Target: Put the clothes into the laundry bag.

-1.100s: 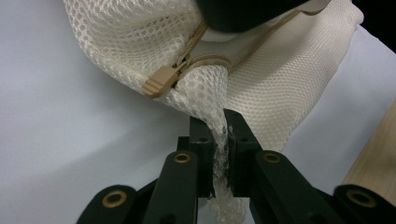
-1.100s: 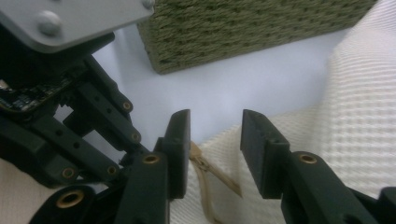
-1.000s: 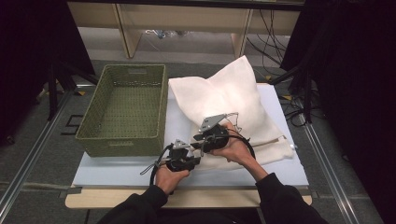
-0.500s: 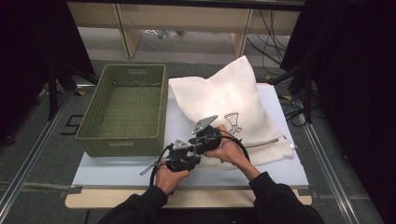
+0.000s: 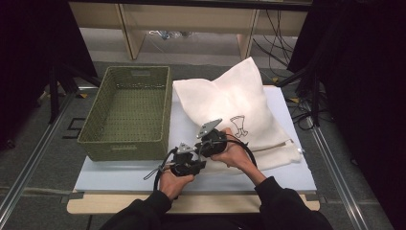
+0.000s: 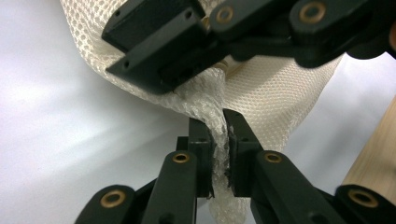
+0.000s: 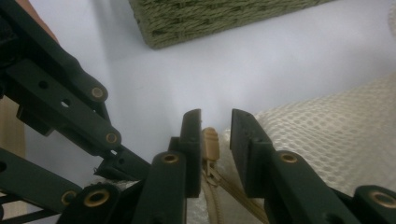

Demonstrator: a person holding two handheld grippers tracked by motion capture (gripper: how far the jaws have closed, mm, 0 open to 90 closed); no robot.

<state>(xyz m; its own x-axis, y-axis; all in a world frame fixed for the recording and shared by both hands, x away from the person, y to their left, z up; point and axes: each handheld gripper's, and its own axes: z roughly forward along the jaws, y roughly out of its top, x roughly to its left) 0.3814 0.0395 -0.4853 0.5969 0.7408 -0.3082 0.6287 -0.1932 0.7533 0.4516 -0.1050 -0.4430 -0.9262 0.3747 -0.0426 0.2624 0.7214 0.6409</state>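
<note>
Left gripper clamped on a pinch of the mesh bag at lower centre; right gripper just closing — jaws astride the tan zipper pull, not yet pressing. Bag centre-right on the table, beside green basket.

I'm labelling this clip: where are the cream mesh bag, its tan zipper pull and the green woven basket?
cream mesh bag [image 5: 230,98], high view, upper panel
tan zipper pull [image 7: 210,143], right gripper view, tab
green woven basket [image 5: 91,136], high view, left rim
</note>
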